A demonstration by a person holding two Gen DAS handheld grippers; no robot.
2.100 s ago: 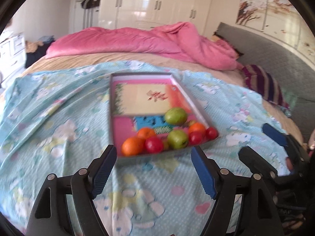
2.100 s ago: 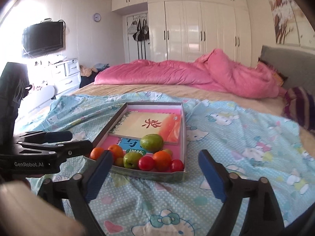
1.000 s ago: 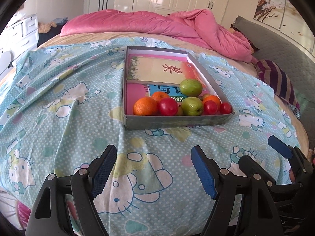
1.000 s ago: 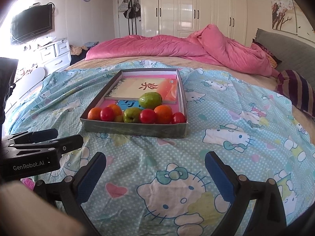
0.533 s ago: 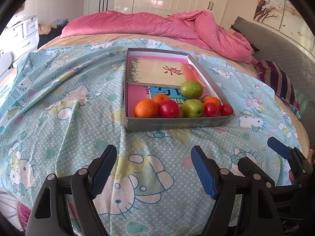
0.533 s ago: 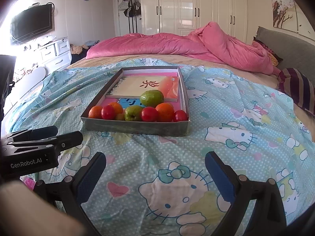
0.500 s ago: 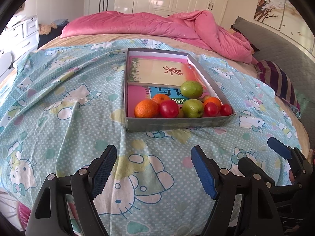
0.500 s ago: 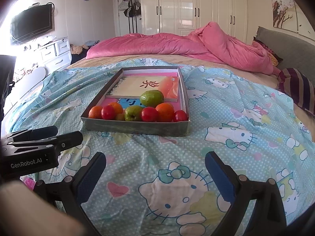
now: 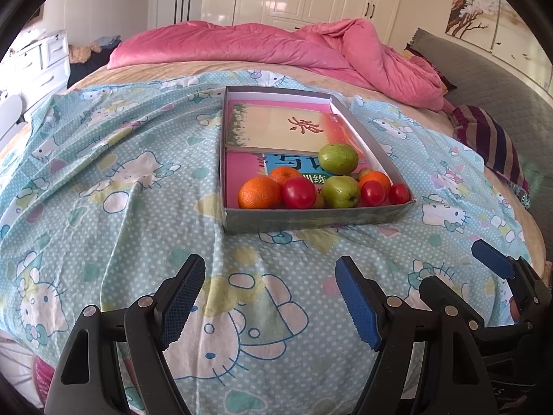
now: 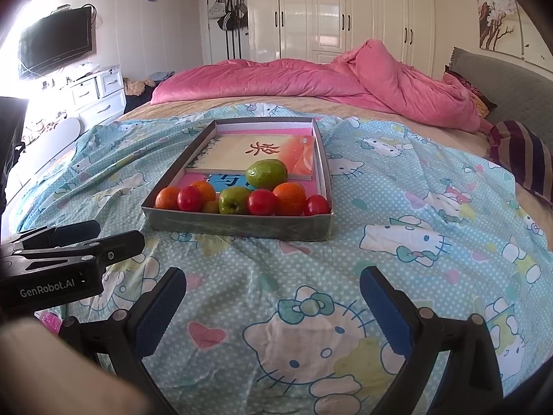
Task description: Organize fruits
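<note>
Grey cardboard forms the shallow box (image 9: 311, 219) that lies on the bed, ahead of both grippers and well apart from them. From the left gripper (image 9: 269, 297) the box sits ahead and slightly to the right; from the right gripper (image 10: 273, 306) it sits ahead and slightly to the left. The fruit is gathered in a row against the box's near wall: a large orange (image 9: 259, 193) at the left end, a second orange (image 9: 284, 174) just behind it, a red tomato (image 9: 298, 192) beside it, a green apple (image 9: 340, 191) next, then a smaller tomato (image 9: 372, 192), another orange (image 9: 375, 177) behind that, and a small tomato (image 9: 398, 193) in the right corner. A larger green fruit (image 9: 337, 158) rests behind the row, on the edge of the books (image 9: 276, 128) that fill the far half of the box. The box's inside is pink.

Both grippers hang above the light blue cat-print sheet (image 9: 121, 180), tilted downward toward it. The left gripper's blue pads stand wide apart with only sheet showing between them; the right gripper's pads are likewise spread, nothing between them. In the left view the right gripper (image 9: 463, 269) shows at the lower right edge; in the right view the left gripper (image 10: 93, 237) lies at the left, level with the sheet. A pink duvet (image 10: 311, 79) is bunched at the far end of the bed
</note>
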